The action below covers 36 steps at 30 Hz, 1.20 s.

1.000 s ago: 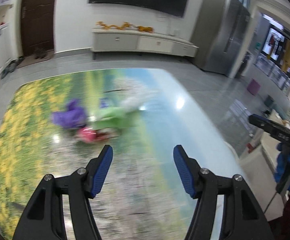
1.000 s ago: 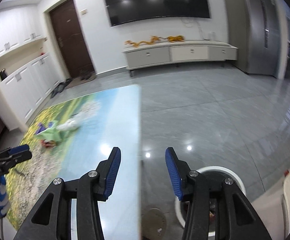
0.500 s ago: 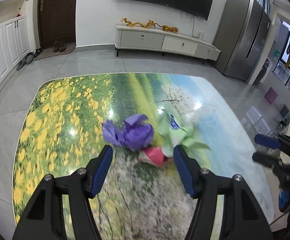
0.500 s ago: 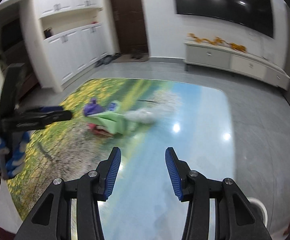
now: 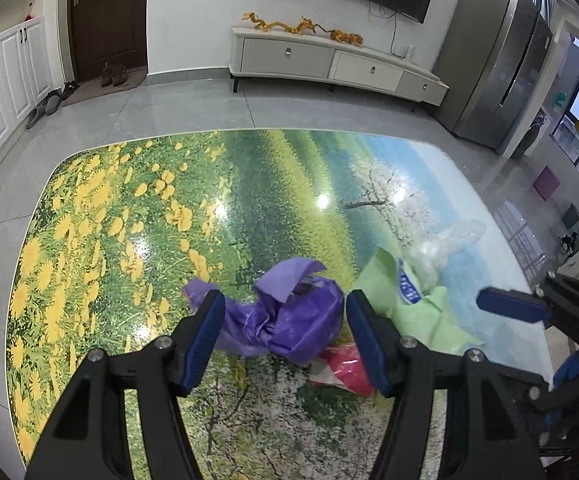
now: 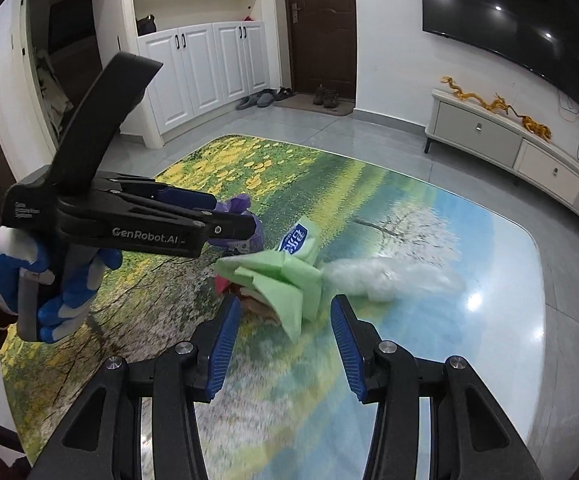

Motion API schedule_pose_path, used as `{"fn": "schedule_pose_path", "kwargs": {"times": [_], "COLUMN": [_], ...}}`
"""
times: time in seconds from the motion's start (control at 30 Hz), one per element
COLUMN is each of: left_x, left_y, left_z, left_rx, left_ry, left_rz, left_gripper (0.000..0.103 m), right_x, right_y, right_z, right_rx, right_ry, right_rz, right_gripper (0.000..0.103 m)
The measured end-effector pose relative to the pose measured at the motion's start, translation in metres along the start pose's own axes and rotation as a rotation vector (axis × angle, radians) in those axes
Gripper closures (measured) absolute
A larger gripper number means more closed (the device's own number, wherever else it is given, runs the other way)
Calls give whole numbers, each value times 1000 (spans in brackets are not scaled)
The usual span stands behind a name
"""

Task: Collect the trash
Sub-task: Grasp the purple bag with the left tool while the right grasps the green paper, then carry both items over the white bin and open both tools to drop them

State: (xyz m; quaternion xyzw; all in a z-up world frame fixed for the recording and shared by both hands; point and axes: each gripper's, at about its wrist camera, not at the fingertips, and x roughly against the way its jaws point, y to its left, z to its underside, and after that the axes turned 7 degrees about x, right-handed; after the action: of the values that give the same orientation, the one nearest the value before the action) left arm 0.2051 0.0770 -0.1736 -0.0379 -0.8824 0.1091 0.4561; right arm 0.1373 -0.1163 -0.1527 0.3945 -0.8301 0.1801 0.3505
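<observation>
Left wrist view: the left gripper [image 5: 285, 316] is held with jaws spread around a crumpled purple wrapper [image 5: 289, 324], which lies mid-table beside a red scrap [image 5: 345, 368], a green packet [image 5: 413, 308] and clear plastic [image 5: 437, 252], while bare tabletop [image 5: 129, 220] is left out to the far and left edges. Right wrist view: the right gripper [image 6: 285, 332] is seen with jaws spread and nothing pinched, just short of the green packet [image 6: 281, 276], and open tabletop [image 6: 469, 320] is shown toward the rounded right edge.

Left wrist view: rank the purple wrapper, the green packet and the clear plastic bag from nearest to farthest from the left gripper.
1. Purple wrapper: between the open fingers of the left gripper.
2. Green packet: just beyond the right-hand finger.
3. Clear plastic bag: farther back, to the right, on the table.
</observation>
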Motion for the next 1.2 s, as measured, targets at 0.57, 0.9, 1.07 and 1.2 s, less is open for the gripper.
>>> {"fn": "schedule_pose_path", "kwargs": {"times": [0.57,0.9,1.07,1.2], "left_x": [5,45,84,117], "left_y": [10,22,23,19], "left_z": [16,31,35,34], "left_rx": [58,163,179,183], "left_ry": [-15,-76,-147,-209], "left_rz": [29,36,41,46], "left_gripper": [64,68,69,69], "right_x": [-33,14,57,90], "right_y": [-19,-17,-16,-20], "right_z": [5,15,19,24], "right_rx": [-74,-124,-146,-162], "right_ry": [0,-83,-157,-210], "right_rz": [-73,-73,-58,-35], "right_gripper": [98,99,99,99]}}
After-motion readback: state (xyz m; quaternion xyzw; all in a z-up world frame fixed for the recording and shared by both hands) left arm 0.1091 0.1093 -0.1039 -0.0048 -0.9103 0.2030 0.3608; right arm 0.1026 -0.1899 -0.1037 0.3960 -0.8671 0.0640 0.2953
